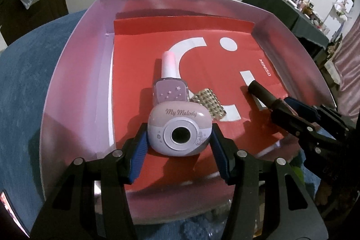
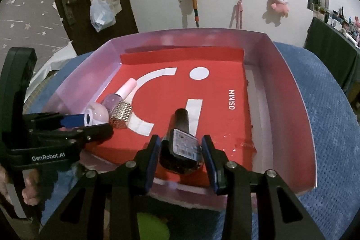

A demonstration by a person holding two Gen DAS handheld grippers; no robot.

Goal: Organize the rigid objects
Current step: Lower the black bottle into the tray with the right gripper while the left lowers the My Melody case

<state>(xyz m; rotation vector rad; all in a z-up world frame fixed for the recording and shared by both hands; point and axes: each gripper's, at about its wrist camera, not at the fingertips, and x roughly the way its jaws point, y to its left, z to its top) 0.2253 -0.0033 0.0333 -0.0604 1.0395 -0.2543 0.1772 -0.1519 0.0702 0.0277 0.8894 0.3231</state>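
A: How far along is it?

B: The pink-walled box [image 1: 74, 73] already holds a lilac nail polish bottle [image 1: 169, 87] and a studded gold piece [image 1: 208, 105], both just beyond the left gripper [image 1: 178, 138]. Its jaws clasp the My Melody toy camera [image 1: 180, 129], lens facing back.

A: And the right gripper [image 2: 181, 150]?

B: It grips a dark nail polish bottle [image 2: 181, 145], long axis pointing away, cap ahead. Both await release.
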